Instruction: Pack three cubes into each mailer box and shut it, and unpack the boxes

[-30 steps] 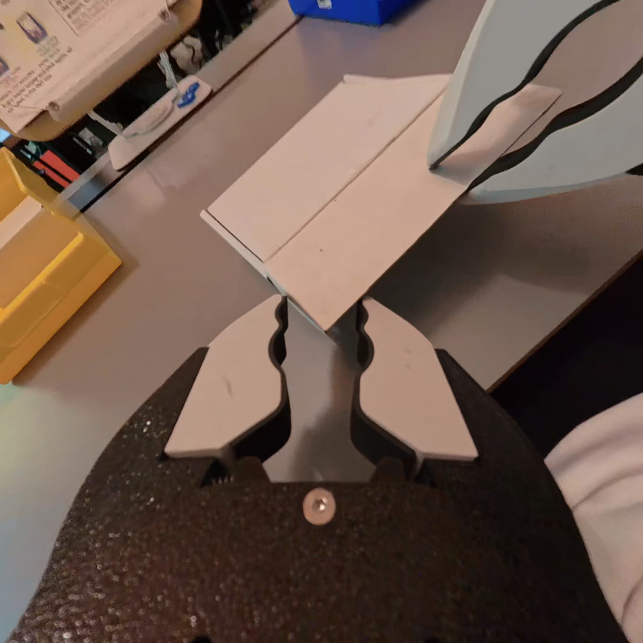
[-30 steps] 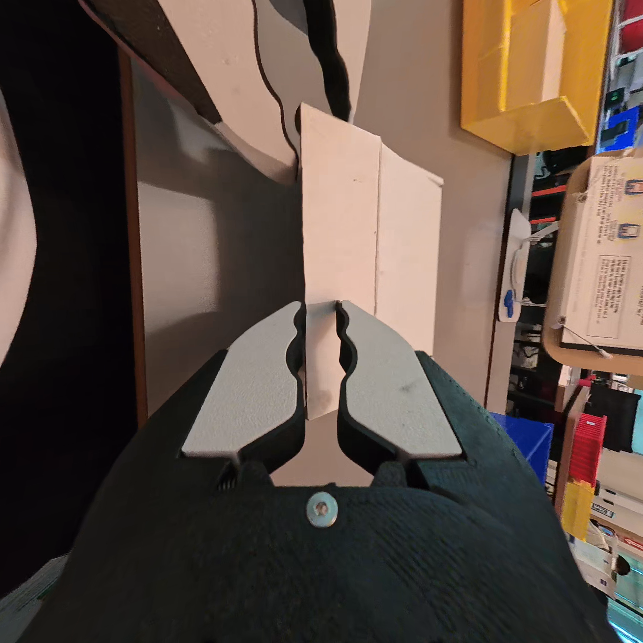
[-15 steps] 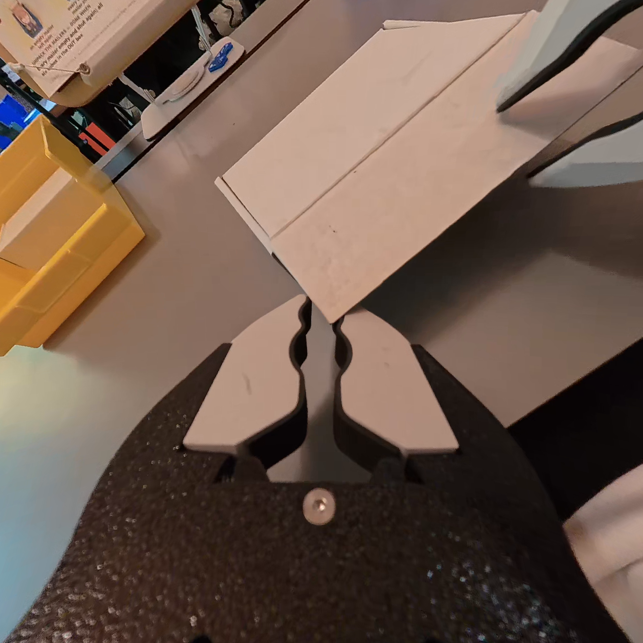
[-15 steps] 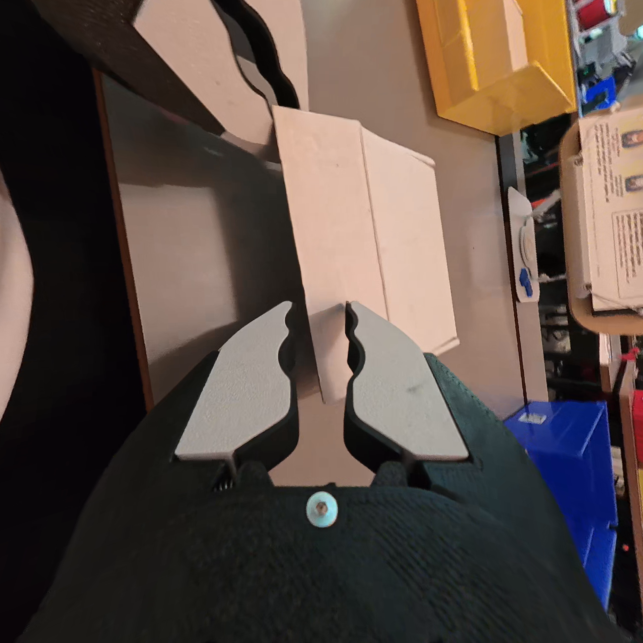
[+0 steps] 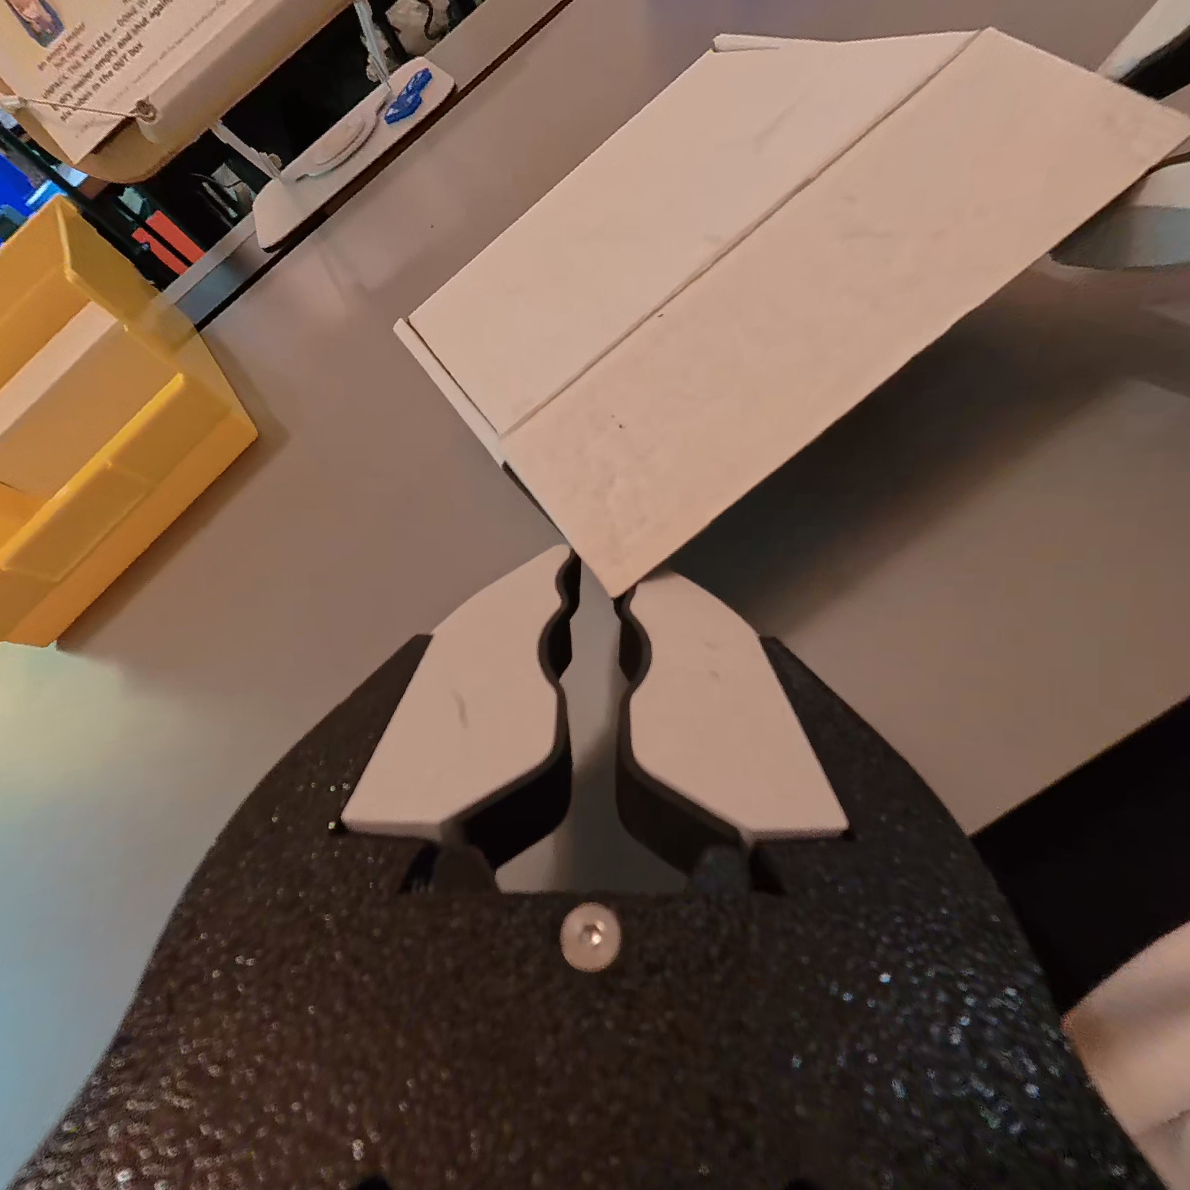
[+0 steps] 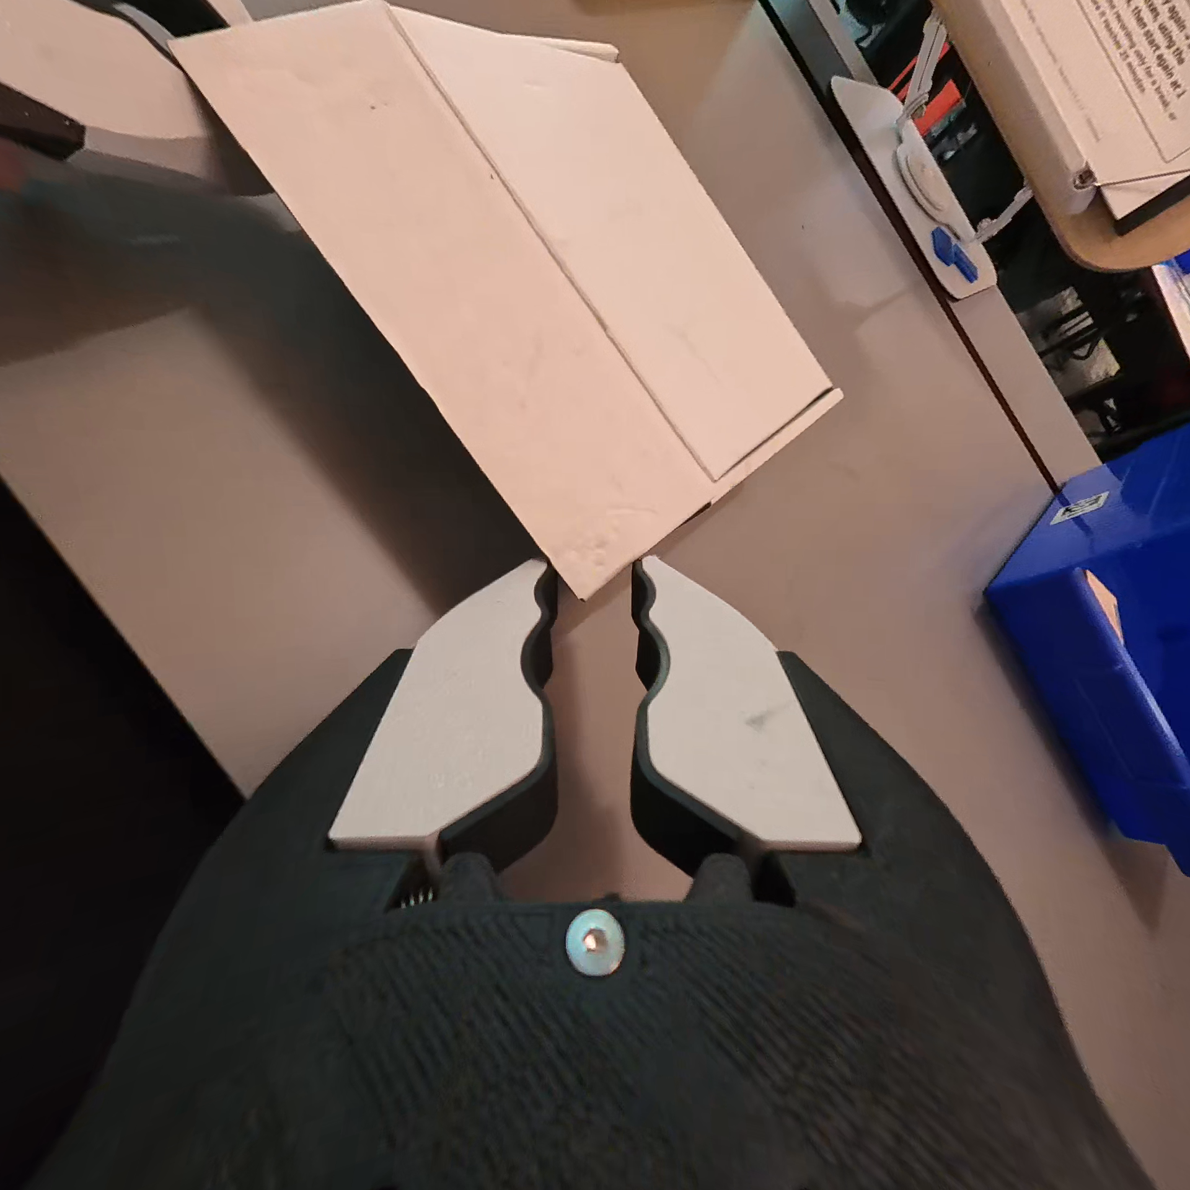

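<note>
A white mailer box (image 5: 644, 225) lies closed on the grey table (image 5: 322, 515). Its front flap (image 5: 805, 354) sticks out flat towards me above the table. My left gripper (image 5: 595, 579) is empty, its jaws a narrow gap apart, with the flap's left corner lying just over the fingertips. In the right wrist view the box (image 6: 612, 225) and flap (image 6: 451, 290) show again. My right gripper (image 6: 592, 570) is open, with the flap's right corner at its tips, not pinched. No cubes are in view.
A yellow bin (image 5: 96, 451) holding another box stands at the left. A blue bin (image 6: 1107, 644) stands at the right. A white stand base (image 5: 348, 148) and a clipboard (image 5: 96, 64) are at the back edge. The table's front edge (image 5: 1030, 792) is close, with a sleeve (image 5: 1146, 1030) beside it. Across from one pair of fingers to the other is roughly 15 centimetres.
My right gripper has opened off the flap and drawn back to its corner. My left gripper's jaws have narrowed and it has backed off, so only the corner reaches its tips.
</note>
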Demonstrator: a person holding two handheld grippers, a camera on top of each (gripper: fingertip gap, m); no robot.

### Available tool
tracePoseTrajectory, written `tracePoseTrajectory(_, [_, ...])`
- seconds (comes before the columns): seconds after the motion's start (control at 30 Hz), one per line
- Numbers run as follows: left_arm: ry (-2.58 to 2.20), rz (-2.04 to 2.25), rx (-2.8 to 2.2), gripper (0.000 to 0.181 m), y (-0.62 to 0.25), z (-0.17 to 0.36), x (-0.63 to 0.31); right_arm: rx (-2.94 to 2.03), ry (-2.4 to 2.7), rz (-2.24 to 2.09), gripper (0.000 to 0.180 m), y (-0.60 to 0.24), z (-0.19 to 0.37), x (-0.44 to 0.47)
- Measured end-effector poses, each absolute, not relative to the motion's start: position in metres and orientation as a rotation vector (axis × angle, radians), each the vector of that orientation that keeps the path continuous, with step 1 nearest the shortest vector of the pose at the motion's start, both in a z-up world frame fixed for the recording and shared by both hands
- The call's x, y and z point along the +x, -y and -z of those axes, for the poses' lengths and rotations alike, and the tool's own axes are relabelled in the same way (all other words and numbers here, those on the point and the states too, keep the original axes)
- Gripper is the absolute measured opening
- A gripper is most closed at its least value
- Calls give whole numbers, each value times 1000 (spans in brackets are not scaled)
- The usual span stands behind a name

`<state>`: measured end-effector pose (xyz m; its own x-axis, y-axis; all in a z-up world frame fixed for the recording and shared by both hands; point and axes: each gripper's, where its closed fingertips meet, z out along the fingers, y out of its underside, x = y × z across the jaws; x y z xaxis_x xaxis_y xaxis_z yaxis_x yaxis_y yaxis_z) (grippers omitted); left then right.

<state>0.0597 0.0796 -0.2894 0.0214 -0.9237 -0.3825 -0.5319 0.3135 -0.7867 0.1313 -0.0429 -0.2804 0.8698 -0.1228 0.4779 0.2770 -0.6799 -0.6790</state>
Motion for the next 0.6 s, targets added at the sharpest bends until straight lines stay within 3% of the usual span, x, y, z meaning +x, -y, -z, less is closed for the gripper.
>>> tracePoseTrajectory(0.37, [-1716, 747, -1511, 10, -81, 293, 61, -2205, 0, 387, 18, 34, 281, 129])
tracePoseTrajectory(0.6, [-1817, 1028, -1550, 31, -82, 283, 51, -2230, 40, 470, 9, 34, 282, 131])
